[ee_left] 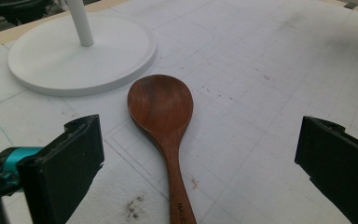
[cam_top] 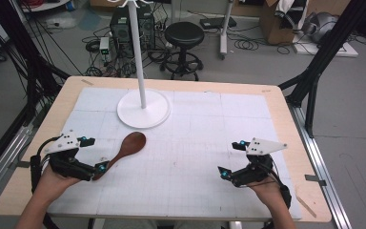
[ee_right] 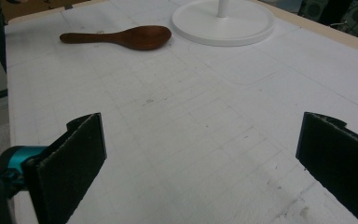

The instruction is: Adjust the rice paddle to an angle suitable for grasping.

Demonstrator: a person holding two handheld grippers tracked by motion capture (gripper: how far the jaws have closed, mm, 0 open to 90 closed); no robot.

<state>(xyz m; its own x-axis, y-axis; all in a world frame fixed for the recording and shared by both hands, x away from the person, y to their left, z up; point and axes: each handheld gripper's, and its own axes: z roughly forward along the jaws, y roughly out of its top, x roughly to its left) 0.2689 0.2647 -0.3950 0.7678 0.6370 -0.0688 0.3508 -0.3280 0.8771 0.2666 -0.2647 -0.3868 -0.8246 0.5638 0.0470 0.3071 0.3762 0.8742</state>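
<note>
From the high view, the left claw [cam_top: 91, 155] sits at the near left of the counter [cam_top: 276, 102], jaws apart, and the dark brown wooden spoon [cam_top: 126, 147] lies flat on the white gridded mat [cam_top: 209, 138] with its handle end running in between those jaws and its bowl pointing away toward the white round-based stand [cam_top: 144, 109]. The right claw [cam_top: 232, 158] rests well apart from the spoon, jaws spread, holding nothing.

On to the left claw view: the spoon [ee_left: 164, 126] runs straight up the middle, handle low between the two black jaws, neither one touching it. The bowl stops just short of the stand's base [ee_left: 81, 53]. This view shows the wide gap on each side of the handle, which the high view hides behind the claw's body.

Now the right claw view: open jaws, bare mat between them, the spoon [ee_right: 121, 36] far ahead and off to the left, side-on, lying low and flat.

The risk, I'd judge: the handle is thin and lies flat, so jaws closing too high could skid over it, or nudge the bowl into the stand's base.
</note>
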